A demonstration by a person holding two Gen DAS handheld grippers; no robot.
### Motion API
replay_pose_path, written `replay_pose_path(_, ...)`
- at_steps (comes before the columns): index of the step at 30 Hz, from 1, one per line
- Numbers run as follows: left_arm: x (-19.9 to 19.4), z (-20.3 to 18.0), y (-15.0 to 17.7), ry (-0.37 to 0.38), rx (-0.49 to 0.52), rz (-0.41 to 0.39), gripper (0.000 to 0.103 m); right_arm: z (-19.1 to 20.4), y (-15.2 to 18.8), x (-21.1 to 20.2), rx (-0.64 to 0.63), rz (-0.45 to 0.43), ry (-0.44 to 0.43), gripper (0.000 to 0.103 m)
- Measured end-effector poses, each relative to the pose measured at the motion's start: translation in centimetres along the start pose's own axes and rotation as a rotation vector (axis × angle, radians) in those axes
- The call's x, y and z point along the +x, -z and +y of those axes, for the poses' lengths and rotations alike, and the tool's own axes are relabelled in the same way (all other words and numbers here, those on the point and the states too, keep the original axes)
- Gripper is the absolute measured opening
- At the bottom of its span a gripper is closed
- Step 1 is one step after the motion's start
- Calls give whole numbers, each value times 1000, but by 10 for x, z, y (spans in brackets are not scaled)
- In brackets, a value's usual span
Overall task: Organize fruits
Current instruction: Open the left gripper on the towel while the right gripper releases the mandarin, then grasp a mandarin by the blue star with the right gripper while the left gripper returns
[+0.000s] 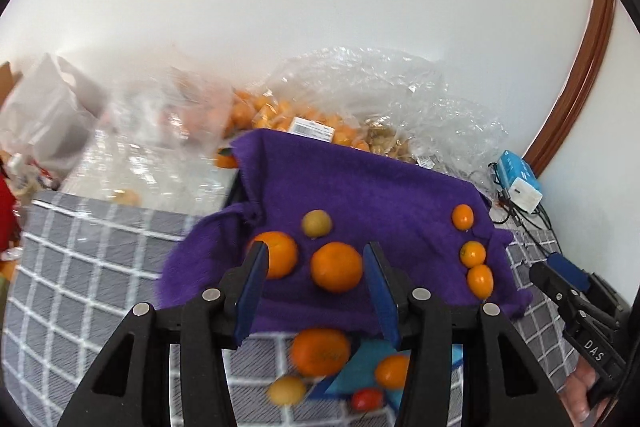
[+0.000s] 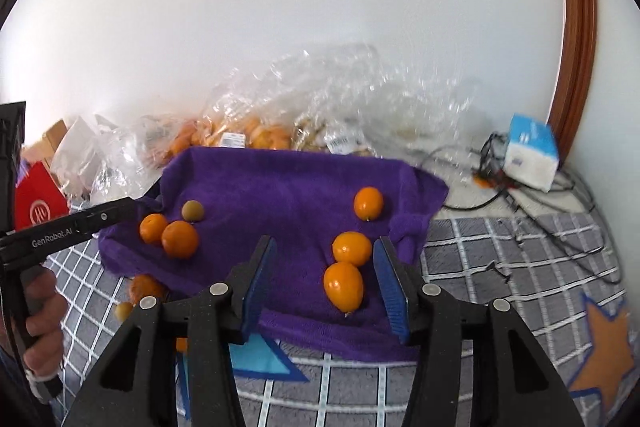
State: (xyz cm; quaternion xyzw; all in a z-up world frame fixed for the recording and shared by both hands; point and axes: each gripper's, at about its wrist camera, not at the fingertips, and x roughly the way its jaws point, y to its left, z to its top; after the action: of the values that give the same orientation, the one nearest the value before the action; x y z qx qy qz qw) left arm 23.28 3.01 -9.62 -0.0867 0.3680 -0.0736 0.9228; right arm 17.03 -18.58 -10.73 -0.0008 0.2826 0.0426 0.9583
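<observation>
A: Standing here, the biggest thing I see is the grey checked cover (image 2: 500,267) spread under everything; I can't tell whether a desk or a bed lies beneath it. On it sits the purple towel (image 1: 360,187), draped over something raised.

B: Behind the towel there's a heap of clear plastic bags (image 1: 380,87) against the wall, with orange fruit showing through. Off to the right, a blue and white box (image 2: 530,155) lies among black cables (image 2: 560,227).

A: Now the left gripper (image 1: 314,263). Its blue-padded fingers (image 1: 252,287) are spread wide and hold nothing. A large orange (image 1: 336,266) sits on the towel between the tips, touching neither as far as I can see. A second orange (image 1: 280,254) lies just behind the left finger, and a small greenish-yellow fruit (image 1: 316,223) rests a little beyond both.

B: The right gripper (image 2: 326,259) is released too, fingers apart. Three kumquats are on the towel's right side: one (image 2: 343,286) lies between the fingers, another (image 2: 352,248) touches it from behind, the third (image 2: 368,203) sits apart, farther back.

A: Below the towel's front edge, on the cover, more fruit lies blurred: an orange (image 1: 320,351), a smaller orange one (image 1: 392,371), a yellow one (image 1: 286,390) and something small and red (image 1: 366,399).
</observation>
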Motion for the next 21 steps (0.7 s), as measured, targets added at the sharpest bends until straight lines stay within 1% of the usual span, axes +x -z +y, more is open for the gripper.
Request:
replay_pose_path(6, -39, 17, 22, -48, -15, -10, 47, 24, 22, -29, -70, -7, 27, 52)
replay_pose_path(9, -55, 21, 37, -53, -2, -1, 47, 26, 32, -42, -65, -5, 22, 52)
replay_pose_path(14, -69, 25, 61, -45, 1, 17, 47, 33, 45, -57, -84, -5, 51, 52)
replay_pose_path(16, -70, 28, 69, -37, -19, 26, 47, 33, 49, -58, -70, 10, 28, 52)
replay_pose_path(18, -68, 28, 75, -14, -29, 41, 47, 35, 53, -55, -54, 38, -19, 52)
replay_pose_path(21, -60, 28, 78, -13, -11, 69, 47, 41, 58, -45, -50, 72, -56, 52)
